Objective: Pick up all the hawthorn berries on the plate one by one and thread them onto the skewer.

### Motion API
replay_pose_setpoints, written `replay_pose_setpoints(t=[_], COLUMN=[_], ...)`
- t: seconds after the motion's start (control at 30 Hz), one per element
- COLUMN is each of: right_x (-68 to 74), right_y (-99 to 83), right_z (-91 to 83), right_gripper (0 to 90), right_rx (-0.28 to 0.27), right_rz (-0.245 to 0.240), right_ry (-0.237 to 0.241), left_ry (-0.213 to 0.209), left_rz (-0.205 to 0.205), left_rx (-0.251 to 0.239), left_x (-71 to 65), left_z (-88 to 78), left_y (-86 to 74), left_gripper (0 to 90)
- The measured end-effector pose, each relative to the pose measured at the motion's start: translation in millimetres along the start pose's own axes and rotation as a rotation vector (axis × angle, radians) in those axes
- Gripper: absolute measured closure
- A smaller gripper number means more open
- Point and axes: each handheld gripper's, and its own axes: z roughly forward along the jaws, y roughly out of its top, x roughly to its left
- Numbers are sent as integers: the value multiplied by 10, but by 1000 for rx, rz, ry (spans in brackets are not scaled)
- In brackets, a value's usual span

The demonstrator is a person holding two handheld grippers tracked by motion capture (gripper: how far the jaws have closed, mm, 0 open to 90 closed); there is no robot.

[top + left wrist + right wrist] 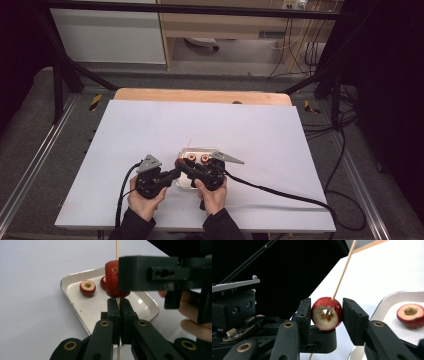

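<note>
While the left tongs [119, 305] clamp it, skewer [117, 250] upright through a cored fruit [327, 313] between the slackening right tongs [325, 320].

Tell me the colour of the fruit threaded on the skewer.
Red skin, pale cored inside: the fruit on the skewer, best in the right gripper view.

The cored fruit [327, 313] on the skewer is deep red outside with pale cream flesh around its hollow. The skewer [342, 272] is light tan wood. Another red fruit piece [87, 288], with a yellowish core, lies in the silver-rimmed white tray [75, 305]. Both claws, the left claw [120, 312] and the right claw [325, 320], are matte black with brass-coloured rivets. The bench [150, 125] is covered in plain white, with a light wooden edge.
</note>
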Motion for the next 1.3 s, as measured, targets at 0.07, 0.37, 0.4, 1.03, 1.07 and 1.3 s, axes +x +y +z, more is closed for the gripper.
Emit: replay_pose_setpoints(t=[0.07,0.37,0.4,1.03,1.07,1.3], right_x=[14,-129,-157,-361,-374,-442], right_y=[56,333,352,831,843,848], right_z=[-36,-294,-319,2,32,250], right_gripper=[489,168,145,152,157,283], right_rx=[-11,189,222,675,689,753], right_rz=[-45,-289,-309,-400,-391,-366], right_ry=[-30,-183,-203,-458,-473,-476], left_ry=[2,6,4,24,26,27], left_rz=[16,43,48,67,67,71], left_rx=[6,24,28,36,37,41], left_x=[20,137,144,304,310,316], left_z=[-18,-72,-74,-192,-194,-192], left_y=[-16,-62,-67,-150,-153,-158], left_gripper=[883,882,882,880,880,880])
